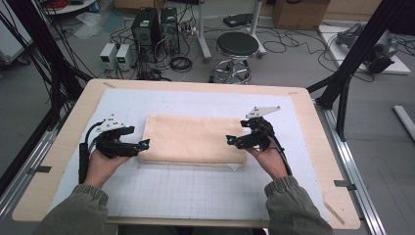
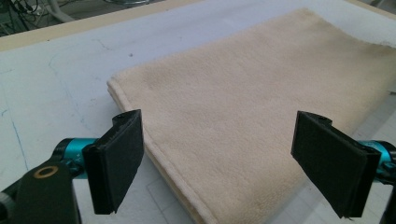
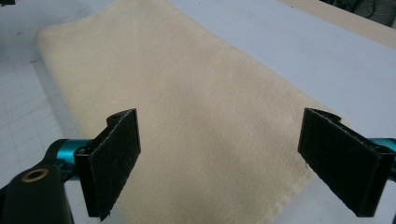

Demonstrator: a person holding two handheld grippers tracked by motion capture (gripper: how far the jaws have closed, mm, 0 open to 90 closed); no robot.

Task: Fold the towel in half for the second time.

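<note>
A cream-coloured folded terry towel (image 1: 195, 138) lies flat in the middle of the white gridded mat (image 1: 195, 196) that covers the pale wooden table (image 1: 63, 147), and everything else sits relative to it. The left gripper (image 1: 142, 145) hovers at the towel's left short edge and the right gripper (image 1: 230, 140) at its right short edge, each with its black padded jaws spread wide and nothing pressed between them; in the left gripper view and the right gripper view alike the cloth lies beyond and under the gap, untouched. The step in hand looks like taking both ends to fold the towel again, and to do that well each gripper should go low enough to catch every stacked layer at its end, close on matching corners, and lift evenly so the edges stay aligned. How many layers the fold has is hard to count, and the towel's underside and a small white scrap beneath its near right corner are mostly hidden.
</note>
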